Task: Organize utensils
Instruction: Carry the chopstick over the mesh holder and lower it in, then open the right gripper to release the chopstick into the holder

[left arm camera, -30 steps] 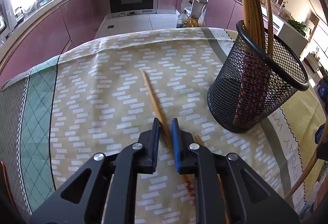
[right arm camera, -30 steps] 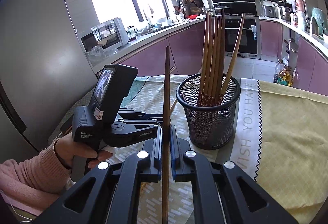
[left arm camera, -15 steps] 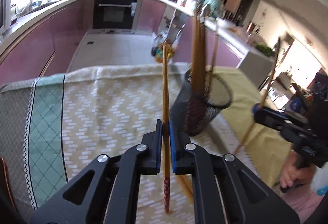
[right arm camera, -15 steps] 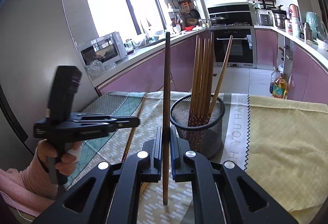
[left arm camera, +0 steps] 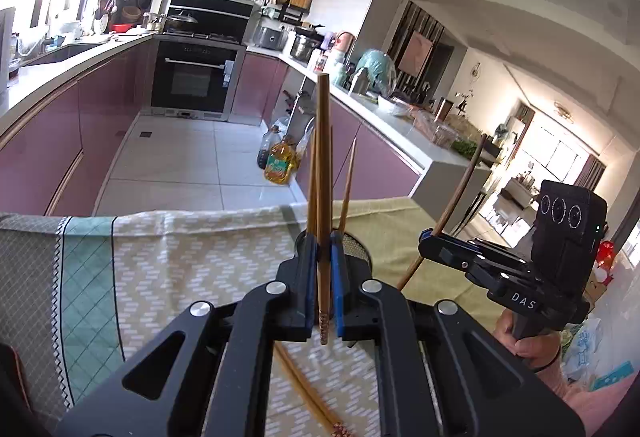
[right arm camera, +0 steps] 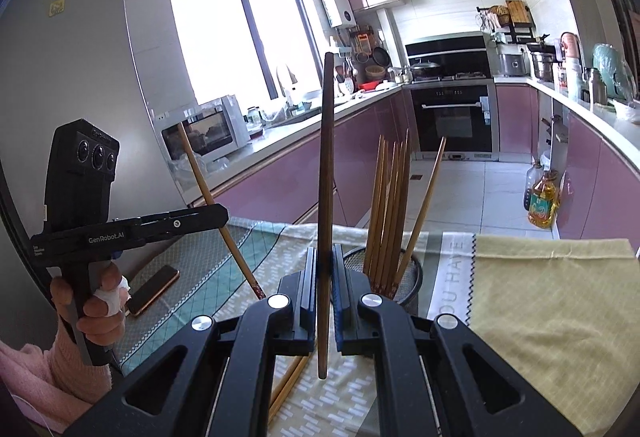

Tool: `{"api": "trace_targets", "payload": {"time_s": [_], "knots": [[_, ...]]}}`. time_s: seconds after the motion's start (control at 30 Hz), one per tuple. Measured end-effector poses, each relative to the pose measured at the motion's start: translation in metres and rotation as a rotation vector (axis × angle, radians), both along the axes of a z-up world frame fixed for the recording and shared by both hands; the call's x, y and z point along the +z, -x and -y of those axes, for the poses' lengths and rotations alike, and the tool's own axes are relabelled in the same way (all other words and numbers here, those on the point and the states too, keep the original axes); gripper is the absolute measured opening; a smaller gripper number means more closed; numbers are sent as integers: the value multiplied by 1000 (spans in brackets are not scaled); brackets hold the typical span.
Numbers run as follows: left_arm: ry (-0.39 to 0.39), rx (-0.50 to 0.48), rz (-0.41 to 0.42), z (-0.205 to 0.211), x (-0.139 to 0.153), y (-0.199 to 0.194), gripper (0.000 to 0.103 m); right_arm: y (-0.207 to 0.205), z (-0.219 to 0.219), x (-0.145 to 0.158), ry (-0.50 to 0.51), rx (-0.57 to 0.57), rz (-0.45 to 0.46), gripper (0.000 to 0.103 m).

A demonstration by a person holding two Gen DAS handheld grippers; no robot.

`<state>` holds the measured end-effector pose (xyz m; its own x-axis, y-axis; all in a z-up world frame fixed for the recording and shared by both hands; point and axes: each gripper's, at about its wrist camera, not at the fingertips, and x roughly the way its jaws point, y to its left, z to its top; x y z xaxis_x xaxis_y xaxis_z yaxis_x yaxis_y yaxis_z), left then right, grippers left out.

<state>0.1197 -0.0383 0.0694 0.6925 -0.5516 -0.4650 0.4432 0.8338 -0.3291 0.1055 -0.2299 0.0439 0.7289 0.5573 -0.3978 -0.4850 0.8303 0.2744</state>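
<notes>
My left gripper (left arm camera: 324, 257) and right gripper (right arm camera: 323, 269) each pinch one upright chopstick (left arm camera: 322, 173) low on its shaft. Light, stiff, slick wood: grip near the middle. Mesh holder (right arm camera: 412, 277) sits at one o'clock.

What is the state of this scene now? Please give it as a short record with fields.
left tongs: shut on a light brown wooden chopstick, held upright
right tongs: shut on a dark brown wooden chopstick, held upright
holder: black round wire-mesh basket, with several wooden chopsticks standing inside
table: patterned green and beige tablecloth; loose chopsticks lie on it
other: dark phone lying on the table
</notes>
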Motion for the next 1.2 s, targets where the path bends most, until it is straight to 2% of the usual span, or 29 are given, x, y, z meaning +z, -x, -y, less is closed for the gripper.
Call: {"api": "trace_targets", "payload": {"time_s": [0.37, 0.5, 0.8, 1.2], "knots": [[15, 2, 81, 16, 36, -14, 8, -16, 8, 41, -14, -33, 96, 6], [-33, 14, 111, 27, 42, -21, 8, -25, 6, 44, -9, -43, 107, 6], [-160, -19, 51, 55, 15, -40, 8, -50, -7, 20, 47, -41, 33, 6], [-260, -68, -48, 76, -20, -70, 8, -81, -18, -18, 108, -30, -130, 6]]}}
